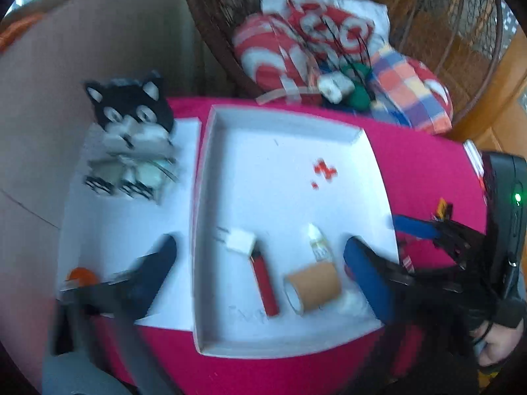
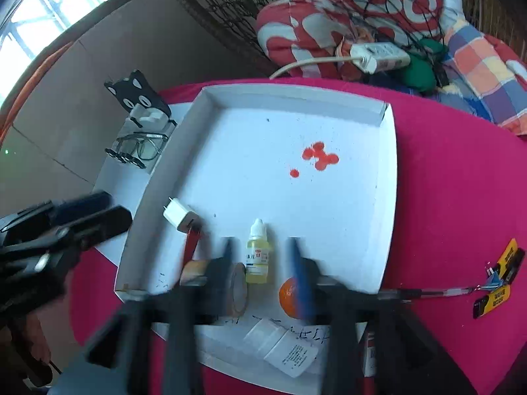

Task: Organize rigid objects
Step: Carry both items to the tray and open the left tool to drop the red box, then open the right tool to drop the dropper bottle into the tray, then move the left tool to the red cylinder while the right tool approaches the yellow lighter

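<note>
A white shallow box (image 1: 210,151) (image 2: 197,105) lies on the red cloth. In it lie a white charger plug (image 1: 239,240) (image 2: 179,216), a red lighter (image 1: 265,283), a small dropper bottle (image 1: 318,245) (image 2: 257,253) and a brown tape roll (image 1: 313,288) (image 2: 238,291). My left gripper (image 1: 260,263) is open, its fingers astride the box's left wall and near objects. My right gripper (image 2: 262,256) is open, with the bottle between its fingers and apart from both. It also shows in the left wrist view (image 1: 416,227).
A cat-shaped holder (image 1: 131,112) (image 2: 141,98) with glasses (image 2: 141,146) stands left of the box. An orange ball (image 2: 290,298) and folded leaflet (image 2: 286,345) lie near the front edge. Yellow-black items (image 2: 500,273) lie at right. Pillows and a power strip (image 2: 378,54) sit behind.
</note>
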